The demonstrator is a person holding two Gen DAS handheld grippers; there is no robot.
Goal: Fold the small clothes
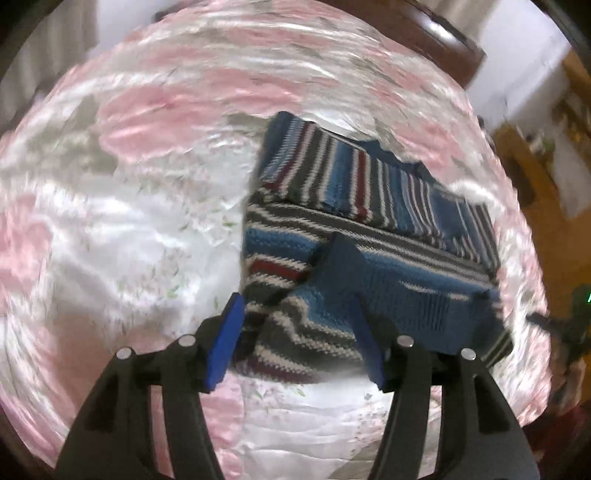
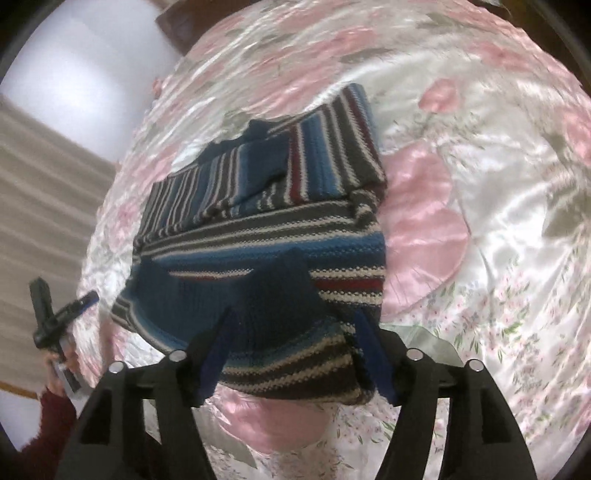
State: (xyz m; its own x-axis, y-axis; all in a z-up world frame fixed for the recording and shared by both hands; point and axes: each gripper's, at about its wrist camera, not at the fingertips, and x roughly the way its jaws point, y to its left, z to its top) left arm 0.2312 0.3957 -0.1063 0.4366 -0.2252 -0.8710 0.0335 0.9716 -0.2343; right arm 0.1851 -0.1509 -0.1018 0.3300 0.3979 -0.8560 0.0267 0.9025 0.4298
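on the bed [image 1: 110, 221], left view, the folded sweater [image 1: 369, 229] lies ahead, its near edge between the spread, empty jaws of the left gripper [image 1: 299, 332]. right view: the right gripper [image 2: 295, 347] straddles the sweater's hem, jaws apart, gripping nothing.

A home bedroom: satin floral bedspread [image 1: 147, 221], dark wooden headboard [image 1: 424, 33], curtain [image 2: 44, 177].

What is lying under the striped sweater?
The striped sweater lies on a pink floral satin bedspread, which shows all around it. Anything directly beneath the sweater is covered.
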